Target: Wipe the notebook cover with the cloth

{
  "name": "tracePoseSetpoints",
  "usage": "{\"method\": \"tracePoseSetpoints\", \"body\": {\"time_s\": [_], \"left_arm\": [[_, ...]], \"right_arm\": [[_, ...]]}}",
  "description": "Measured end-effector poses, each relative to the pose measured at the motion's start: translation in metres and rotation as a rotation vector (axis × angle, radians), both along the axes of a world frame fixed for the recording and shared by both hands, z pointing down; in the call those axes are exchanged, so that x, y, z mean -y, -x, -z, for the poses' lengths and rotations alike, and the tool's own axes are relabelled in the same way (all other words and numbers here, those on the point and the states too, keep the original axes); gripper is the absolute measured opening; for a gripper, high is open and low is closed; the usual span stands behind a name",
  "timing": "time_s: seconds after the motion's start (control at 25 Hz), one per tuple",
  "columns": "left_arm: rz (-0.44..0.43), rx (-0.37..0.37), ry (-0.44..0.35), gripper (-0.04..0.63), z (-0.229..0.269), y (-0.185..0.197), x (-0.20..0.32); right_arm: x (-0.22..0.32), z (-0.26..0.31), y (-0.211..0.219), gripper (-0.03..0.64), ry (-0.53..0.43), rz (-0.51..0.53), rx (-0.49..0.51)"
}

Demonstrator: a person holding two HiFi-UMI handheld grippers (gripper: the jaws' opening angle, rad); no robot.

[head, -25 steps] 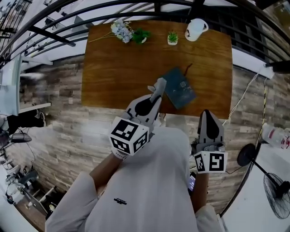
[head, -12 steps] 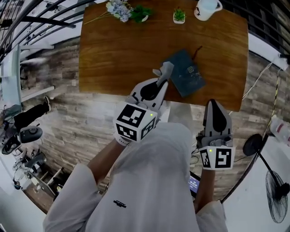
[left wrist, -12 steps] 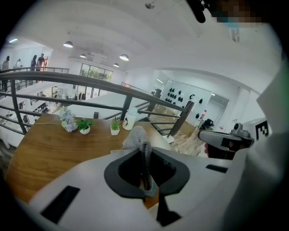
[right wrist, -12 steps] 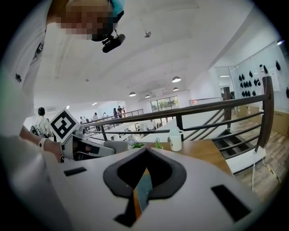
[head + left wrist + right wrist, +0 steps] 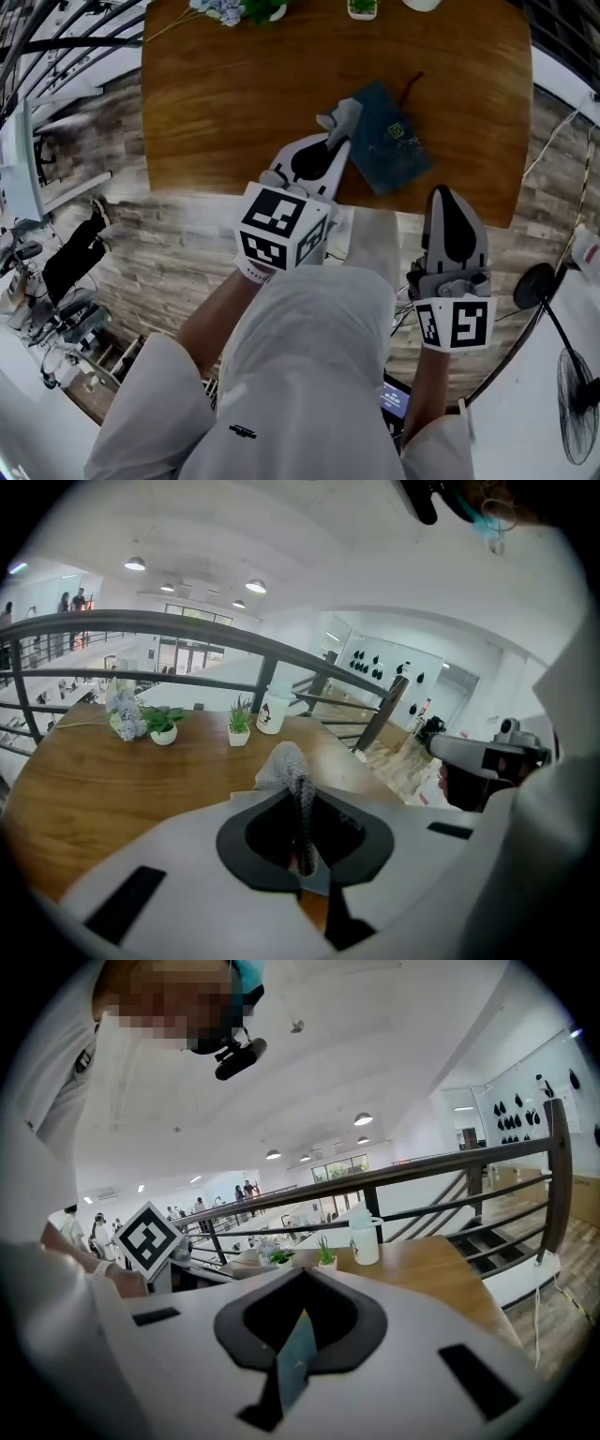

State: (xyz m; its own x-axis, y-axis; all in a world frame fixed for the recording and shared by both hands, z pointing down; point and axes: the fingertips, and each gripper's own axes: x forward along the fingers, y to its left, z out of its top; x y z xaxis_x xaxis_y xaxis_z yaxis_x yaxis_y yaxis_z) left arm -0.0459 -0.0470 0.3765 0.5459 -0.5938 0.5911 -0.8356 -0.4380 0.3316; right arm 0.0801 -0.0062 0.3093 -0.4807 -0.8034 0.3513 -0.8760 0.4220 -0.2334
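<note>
We pinch the grey cloth [image 5: 284, 764] in our left hand-held gripper [image 5: 337, 127] over the surface [image 5: 225, 103]. The notebook [image 5: 392, 141] lies just right of it. Our right hand-held gripper [image 5: 447, 199], pressed together, hangs off the edge.

A wooden desk [image 5: 225, 103] stands beside a railing [image 5: 216, 635]. Potted plants [image 5: 239, 727] and a white mug [image 5: 274, 711] (far edge) sit on it.
</note>
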Motion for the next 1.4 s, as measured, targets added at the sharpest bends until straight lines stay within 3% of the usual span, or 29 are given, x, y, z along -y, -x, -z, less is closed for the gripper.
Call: {"method": "tracePoseSetpoints", "body": {"time_s": [0.72, 1.0, 1.4], "left_arm": [[-0.156, 0.167, -0.023, 0.029, -0.082, -0.011, 0.051], [-0.298, 0.278, -0.038, 0.029, -0.121, -0.024, 0.056], [-0.376, 0.251, 0.069, 0.029, -0.148, -0.04, 0.055]], "right_arm": [[0.034, -0.051, 0.003, 0.005, 0.033, 0.013, 0.023], [0.036, -0.057, 0.004, 0.005, 0.041, 0.003, 0.022], [0.027, -0.059, 0.0, 0.005, 0.052, -0.022, 0.026]]}}
